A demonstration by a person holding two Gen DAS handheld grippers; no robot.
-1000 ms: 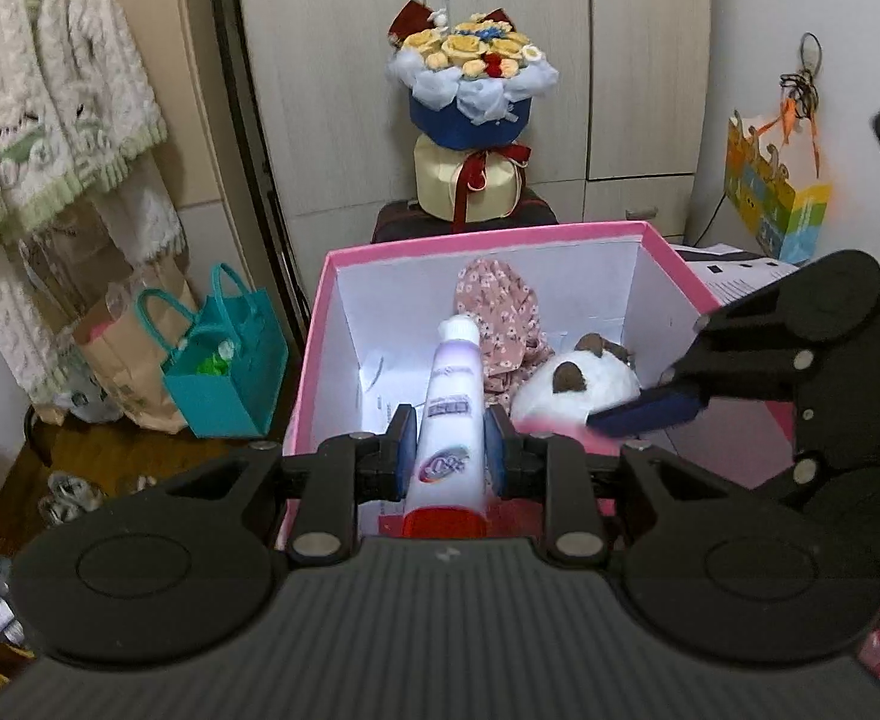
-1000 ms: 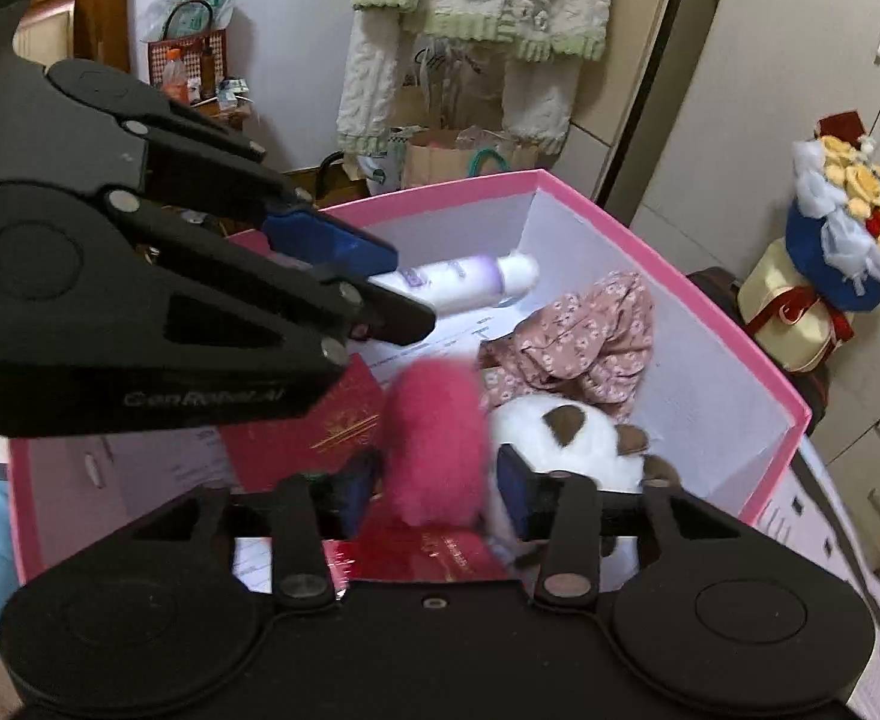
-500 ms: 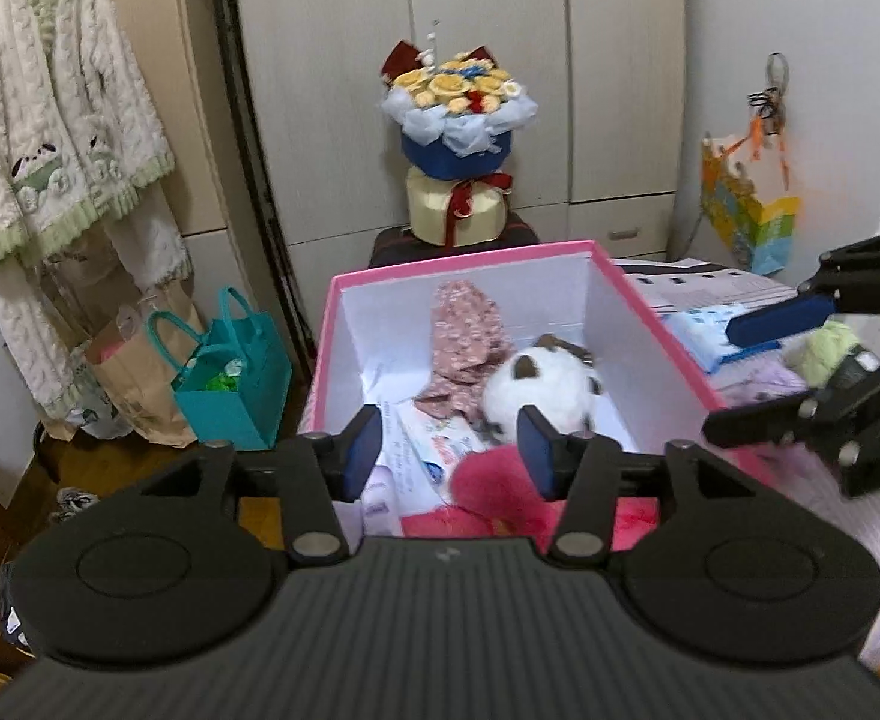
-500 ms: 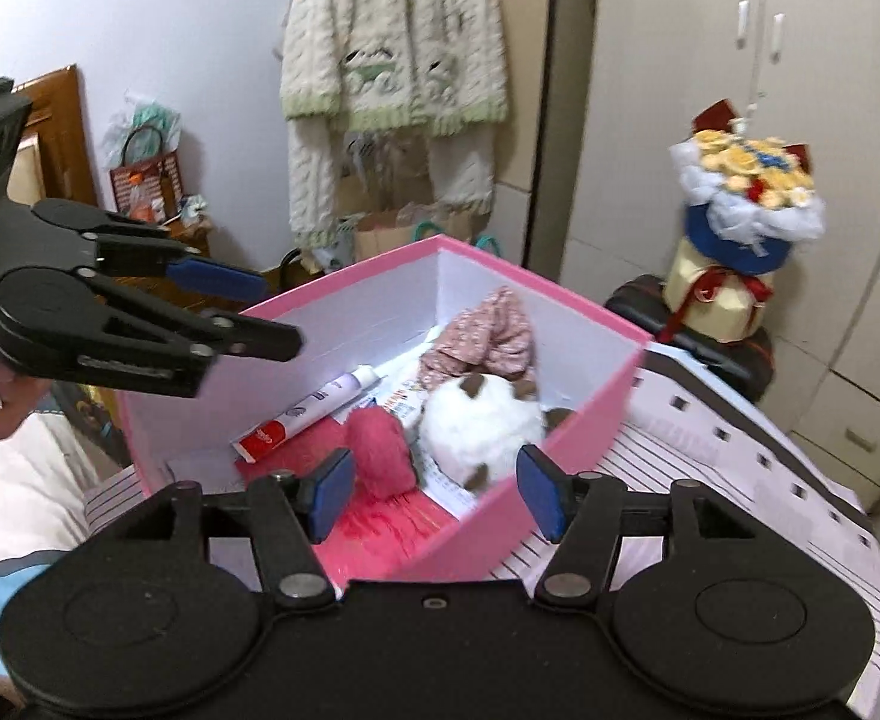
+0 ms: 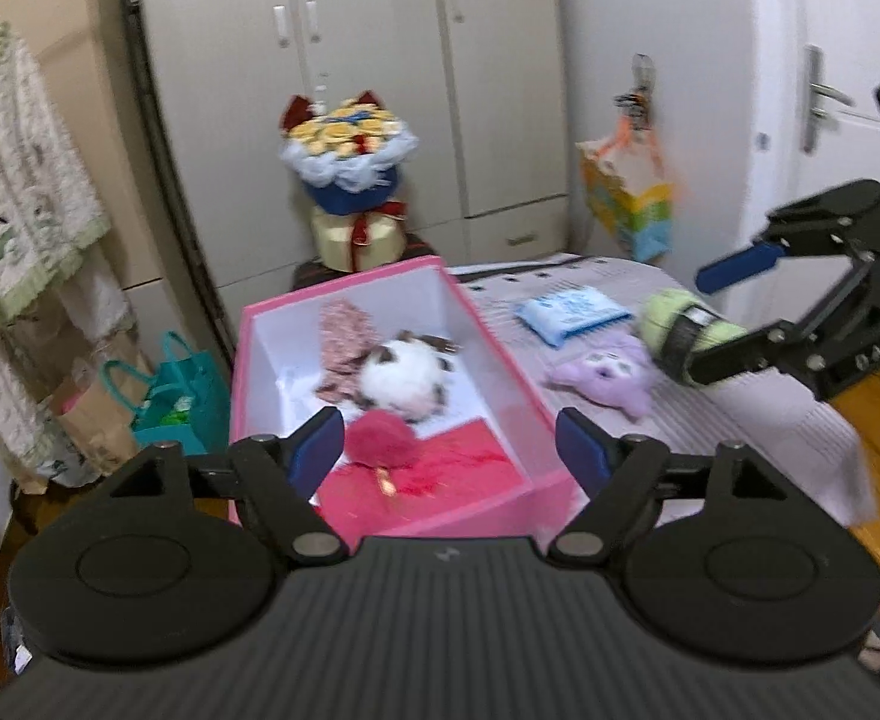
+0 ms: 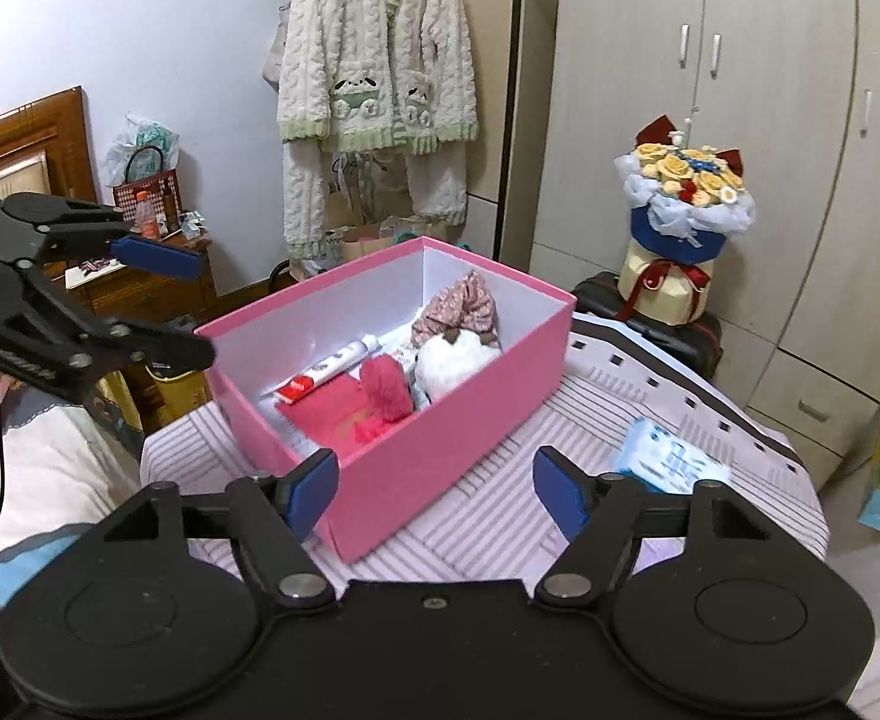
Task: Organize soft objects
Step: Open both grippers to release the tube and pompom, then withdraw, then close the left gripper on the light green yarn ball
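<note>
Left wrist view looks over the left gripper (image 5: 451, 441), whose jaws are opening with nothing between them, toward a pink box (image 5: 503, 354) on a striped tabletop (image 5: 740, 414). Inside the box lie a white-and-brown plush toy (image 5: 404, 375), a floral pink cloth (image 5: 344, 333) behind it, a fuzzy magenta pompom (image 5: 380, 441) in front, and a red booklet (image 5: 458, 468) on the floor of the box. Right of the box, on the tabletop, sit a blue tissue pack (image 5: 572, 309), a purple plush (image 5: 608, 375) and a green yarn skein with a dark band (image 5: 683, 336). The right gripper (image 5: 734, 309) hovers just by the skein, its lower finger passing in front of it, its jaws also opening; no pad presses on the yarn.

From the right wrist view, the right gripper (image 6: 437, 489) spreads wide and empty above the near corner of the box (image 6: 458, 420). A white tube with a red cap (image 6: 329, 369) lies along the box's left wall, beside the pompom (image 6: 386, 387) and the white plush (image 6: 455, 363). The left gripper (image 6: 179, 306) hangs apart at the left, clear of the box. A flower bouquet (image 6: 683, 204) stands on a dark suitcase (image 6: 668, 324) behind the table.
</note>
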